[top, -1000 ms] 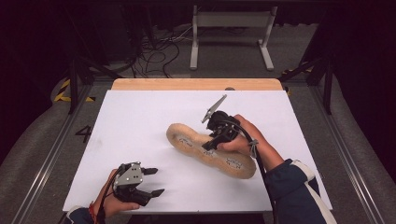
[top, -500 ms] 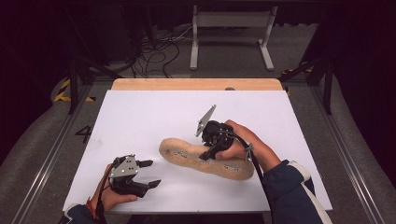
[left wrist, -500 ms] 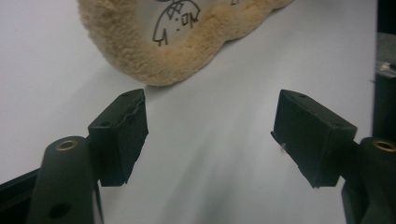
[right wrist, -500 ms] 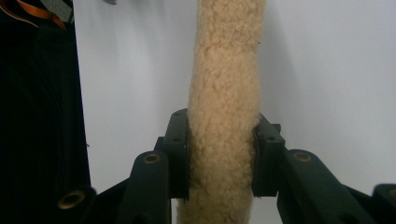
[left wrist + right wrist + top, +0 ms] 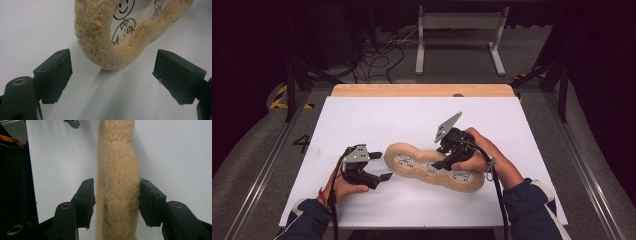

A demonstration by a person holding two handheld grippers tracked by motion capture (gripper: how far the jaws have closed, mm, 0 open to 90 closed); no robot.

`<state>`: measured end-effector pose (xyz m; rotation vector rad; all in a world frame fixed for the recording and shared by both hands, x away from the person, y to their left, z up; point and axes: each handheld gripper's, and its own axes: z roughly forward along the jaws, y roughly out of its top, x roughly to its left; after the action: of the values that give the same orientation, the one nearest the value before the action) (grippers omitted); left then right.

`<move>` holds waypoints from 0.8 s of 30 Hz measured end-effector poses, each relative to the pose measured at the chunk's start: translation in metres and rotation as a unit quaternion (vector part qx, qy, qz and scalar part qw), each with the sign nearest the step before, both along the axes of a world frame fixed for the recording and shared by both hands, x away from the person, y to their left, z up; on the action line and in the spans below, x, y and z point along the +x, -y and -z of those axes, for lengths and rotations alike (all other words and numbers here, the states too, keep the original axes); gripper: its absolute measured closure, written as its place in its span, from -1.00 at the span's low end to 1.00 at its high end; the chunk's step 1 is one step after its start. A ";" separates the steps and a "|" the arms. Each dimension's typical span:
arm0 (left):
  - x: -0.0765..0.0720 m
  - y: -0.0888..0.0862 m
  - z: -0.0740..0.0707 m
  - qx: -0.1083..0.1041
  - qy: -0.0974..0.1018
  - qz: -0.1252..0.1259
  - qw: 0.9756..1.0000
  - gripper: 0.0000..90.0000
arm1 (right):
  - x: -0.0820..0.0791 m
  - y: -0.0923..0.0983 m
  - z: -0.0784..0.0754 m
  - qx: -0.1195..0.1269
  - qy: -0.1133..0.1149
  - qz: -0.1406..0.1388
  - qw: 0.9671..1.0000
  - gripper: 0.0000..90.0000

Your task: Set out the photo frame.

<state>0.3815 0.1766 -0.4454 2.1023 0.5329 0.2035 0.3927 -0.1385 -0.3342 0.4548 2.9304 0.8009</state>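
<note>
A long tan fleecy pad [image 5: 412, 162] with cartoon figures on white panels lies across the white table [image 5: 362, 115]. My right gripper [image 5: 439, 159] straddles its middle. In the right gripper view its jaws [image 5: 116, 195] have just been opening: the fleece [image 5: 117, 170] stands between them, brushing the right jaw, with a gap at the left jaw. My left gripper [image 5: 382, 166] sits just off the pad's left end. Its jaws [image 5: 112, 62] have also been opening and stand wide apart, with the pad's rounded end [image 5: 100, 37] just ahead of them and untouched.
A wooden strip [image 5: 422, 90] runs along the table's far edge. Beyond it on the floor are a white metal stand [image 5: 459, 30] and loose cables [image 5: 382, 50]. Metal rails [image 5: 262, 170] flank the table. Bare white surface lies behind and in front of the pad.
The left hand has moved away from the front edge and up to the pad's left end. The pad has settled flatter and slightly leftward. The right jaws have spread off the fleece.
</note>
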 end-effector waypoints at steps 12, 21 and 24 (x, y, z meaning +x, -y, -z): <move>0.021 0.023 0.000 -0.002 -0.006 0.008 1.000 -0.62 | -0.014 0.041 0.004 0.041 0.035 0.062 0.997 -0.06; 0.024 0.030 -0.004 -0.006 0.001 0.012 1.000 -0.53 | -0.035 0.074 0.013 0.061 0.087 0.128 0.986 -0.16; 0.024 0.029 -0.005 -0.009 0.003 0.006 1.000 -0.47 | -0.045 0.084 0.016 0.088 0.101 0.144 0.980 -0.16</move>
<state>0.4053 0.1472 -0.4409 2.0867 0.5165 0.1983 0.3476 -0.2221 -0.3504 0.7438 2.5417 1.0005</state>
